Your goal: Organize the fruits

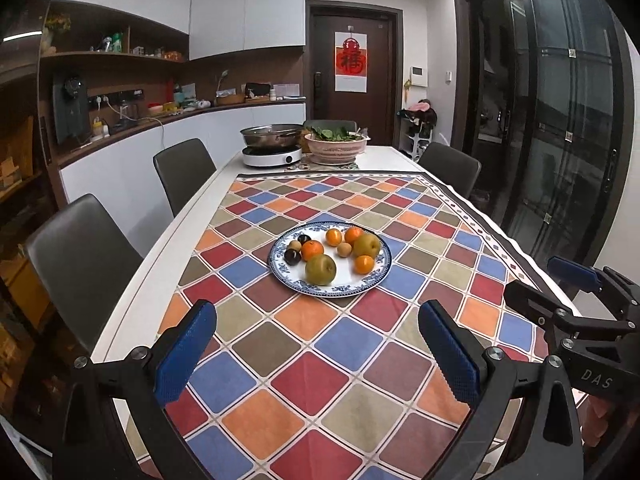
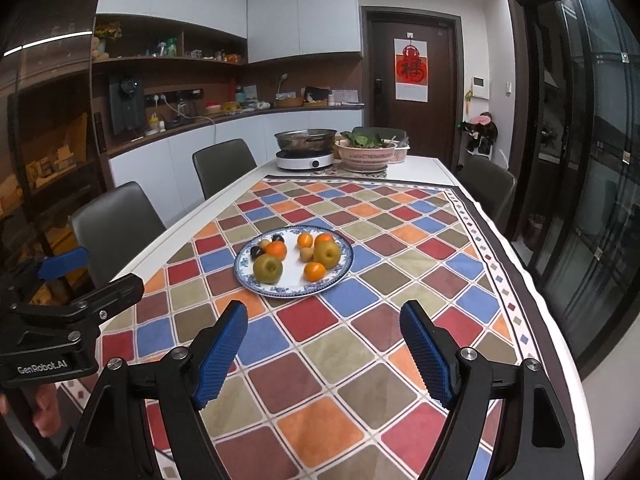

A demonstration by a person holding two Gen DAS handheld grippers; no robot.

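A blue-and-white plate [image 1: 382, 276] [image 2: 344, 272] sits mid-table on the checked cloth. It holds two green pears [image 1: 320, 269] [image 2: 267, 269], several oranges [image 1: 312, 249] [image 2: 314, 271], two dark plums [image 1: 292, 257] and small tan fruits [image 1: 344, 249]. My left gripper [image 1: 316, 352] is open and empty, above the cloth short of the plate. My right gripper [image 2: 324, 354] is open and empty, also short of the plate. Each gripper shows at the edge of the other's view.
A hotpot pan on a white cooker [image 1: 272, 152] and a pink basket of greens [image 1: 337, 145] stand at the table's far end. Grey chairs [image 1: 80, 256] line the left side, and one chair [image 1: 450, 164] stands at the right. The table edge runs along the right near glass doors.
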